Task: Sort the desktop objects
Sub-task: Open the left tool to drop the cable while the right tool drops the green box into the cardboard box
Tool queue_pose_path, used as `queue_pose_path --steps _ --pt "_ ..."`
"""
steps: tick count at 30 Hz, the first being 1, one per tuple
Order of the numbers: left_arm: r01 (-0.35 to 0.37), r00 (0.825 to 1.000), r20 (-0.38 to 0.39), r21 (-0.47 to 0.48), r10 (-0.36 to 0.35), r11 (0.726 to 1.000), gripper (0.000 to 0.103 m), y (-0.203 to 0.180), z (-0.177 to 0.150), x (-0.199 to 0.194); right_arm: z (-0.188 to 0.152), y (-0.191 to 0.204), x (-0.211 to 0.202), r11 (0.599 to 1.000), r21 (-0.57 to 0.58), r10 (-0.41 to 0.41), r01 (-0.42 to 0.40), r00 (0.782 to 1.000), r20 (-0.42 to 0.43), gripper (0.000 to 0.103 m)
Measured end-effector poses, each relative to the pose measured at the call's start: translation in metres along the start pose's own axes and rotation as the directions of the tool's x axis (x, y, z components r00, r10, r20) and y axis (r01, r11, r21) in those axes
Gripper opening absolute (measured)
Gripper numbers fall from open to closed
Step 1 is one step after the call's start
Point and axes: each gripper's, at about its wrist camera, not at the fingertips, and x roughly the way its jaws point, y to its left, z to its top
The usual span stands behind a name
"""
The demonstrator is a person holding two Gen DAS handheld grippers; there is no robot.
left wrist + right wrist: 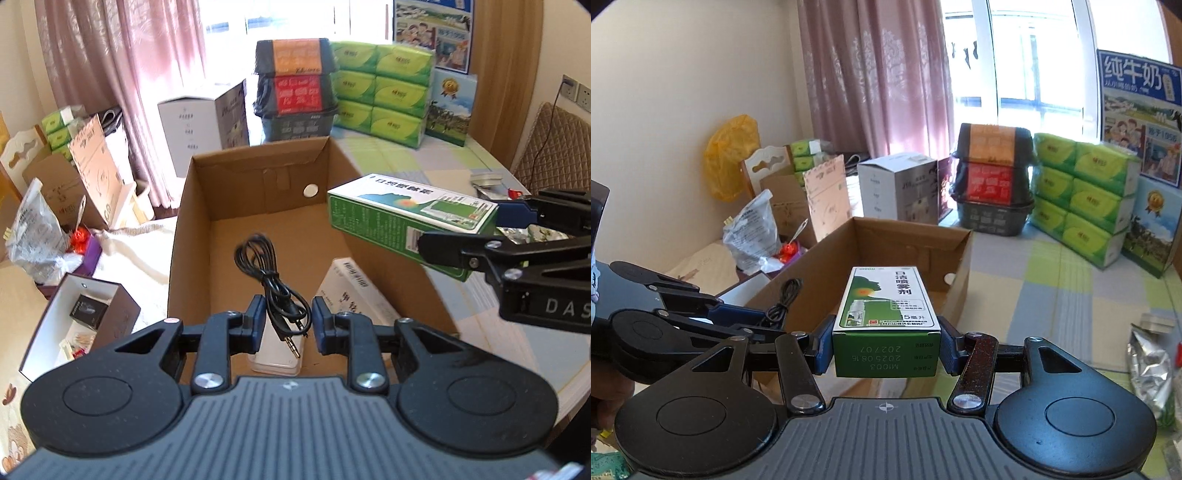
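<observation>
Left wrist view: the left gripper (pixel 283 325) hangs just above the near end of an open carton (pixel 192 206), its jaws parted with nothing between them. Below them, on the carton floor, lie a coiled black cable (pixel 271 280), a small clear case (pixel 275 360) and a white box (pixel 351 291). To the right, the right gripper (pixel 476 230) reaches in from the side, holding a green box (pixel 402 218) in the air over the carton's right wall.

Right wrist view: the right gripper (pixel 886 345) has its jaws closed on the near end of the green box (pixel 886 302), which points forward, level, toward the carton (pixel 956 266). The box's far end is over the carton's opening; its near end looks short of the near edge, though that edge is hidden. The left gripper (pixel 753 319) shows at left, beside the cable (pixel 785 295).

The step in hand looks like placing the green box among the sorted items. The next move likely calls for carrying it further over the opening, lowering it onto free floor clear of the cable and the white box, then parting the jaws.
</observation>
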Motion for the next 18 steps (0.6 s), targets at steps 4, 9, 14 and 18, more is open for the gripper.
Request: queue_pose_path --steps 4,9,14,18 --pt "0.003 1.0 -0.004 -0.042 -0.003 0.999 0.04 0.013 -0.003 0.013 -0.002 0.004 0.025 1.0 0.018 0.013 -0.013 1.0 -0.028 0.052" --pt "-0.012 1.0 0.006 -0.095 0.013 0.995 0.04 0.026 -0.012 0.016 -0.007 0.005 0.045 0.997 0.038 0.072 -0.07 0.997 -0.04 0.058" --pt "-0.027 1.0 0.008 -0.134 0.028 0.991 0.04 0.03 -0.021 0.008 -0.01 -0.001 0.035 0.996 0.058 0.068 -0.067 0.998 -0.006 0.07" --pt "-0.024 0.999 0.026 -0.162 0.028 0.987 0.045 0.027 -0.024 -0.004 -0.018 -0.017 0.011 0.994 0.106 0.033 -0.033 0.999 0.005 0.071"
